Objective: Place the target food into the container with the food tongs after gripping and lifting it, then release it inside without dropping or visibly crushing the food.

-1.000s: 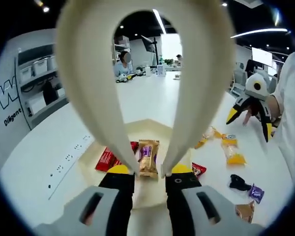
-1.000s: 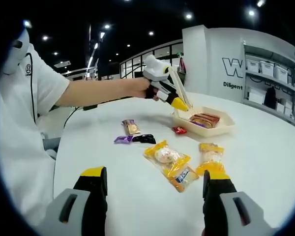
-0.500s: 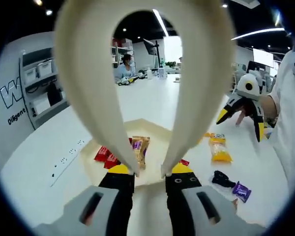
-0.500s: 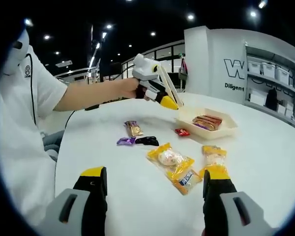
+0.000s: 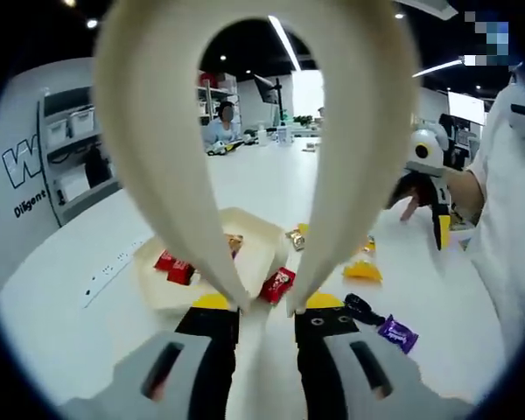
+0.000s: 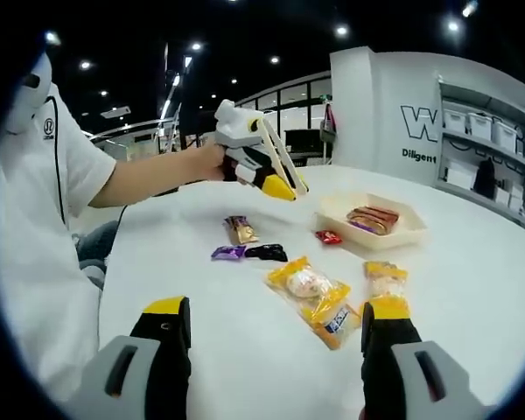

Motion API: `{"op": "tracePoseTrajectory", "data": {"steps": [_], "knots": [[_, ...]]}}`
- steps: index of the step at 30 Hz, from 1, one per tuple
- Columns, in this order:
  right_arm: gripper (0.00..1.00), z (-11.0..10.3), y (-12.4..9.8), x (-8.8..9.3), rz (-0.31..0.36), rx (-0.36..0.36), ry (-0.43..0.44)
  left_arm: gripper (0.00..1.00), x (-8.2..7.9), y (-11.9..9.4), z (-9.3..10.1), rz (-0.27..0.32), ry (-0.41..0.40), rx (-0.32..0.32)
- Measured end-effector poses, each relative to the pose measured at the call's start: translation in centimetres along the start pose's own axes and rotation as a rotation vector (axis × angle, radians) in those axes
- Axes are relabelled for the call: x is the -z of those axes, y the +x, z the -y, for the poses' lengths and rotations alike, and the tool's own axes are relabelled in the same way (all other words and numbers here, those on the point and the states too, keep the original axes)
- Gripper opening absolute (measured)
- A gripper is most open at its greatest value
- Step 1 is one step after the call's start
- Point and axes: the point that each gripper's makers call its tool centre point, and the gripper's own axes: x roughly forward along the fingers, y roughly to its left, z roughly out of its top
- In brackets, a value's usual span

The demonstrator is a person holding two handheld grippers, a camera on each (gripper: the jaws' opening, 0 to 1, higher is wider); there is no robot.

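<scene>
Two cream tong arms (image 5: 245, 175) rise from between the left gripper's (image 5: 264, 308) jaws, which are clamped on their lower ends; the arms bow apart and meet in a loop, and nothing is pinched between them. In the right gripper view the left gripper (image 6: 261, 166) hangs in a hand (image 6: 208, 164) above the table, left of the container. The right gripper's (image 6: 276, 337) yellow-tipped jaws stand wide apart, holding nothing, low over the tabletop.

The container (image 6: 387, 234) is a shallow cream tray holding several wrapped snacks: red packets (image 5: 172, 266) and a brown-and-gold one (image 6: 373, 216). A small red packet (image 6: 329, 237) lies just beside its wall. Nearer the right gripper lie yellow-wrapped pastries (image 6: 316, 291), a second yellow one (image 6: 384, 278), a black packet (image 6: 266, 253), a purple one (image 6: 228, 252) and a gold one (image 6: 241, 229).

The table (image 6: 481, 289) is plain white. Behind it stand a white wall with dark lettering (image 6: 427, 121), shelves with bins (image 6: 483, 131), and a dark ceiling with spot lights. A seated person (image 5: 220, 122) is at a far desk.
</scene>
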Motion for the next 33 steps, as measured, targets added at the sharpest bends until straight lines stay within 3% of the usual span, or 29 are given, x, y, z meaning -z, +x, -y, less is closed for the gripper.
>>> {"op": "tracePoseTrajectory", "data": {"steps": [10, 33], "knots": [[0.79, -0.2, 0.0, 0.0, -0.002, -0.004, -0.003, 0.24, 1.3, -1.6, 1.2, -0.001, -0.017, -0.018], [0.79, -0.8, 0.1, -0.3, -0.001, -0.011, -0.016, 0.25, 2.6, -4.1, 3.9, 0.002, -0.027, -0.009]]}}
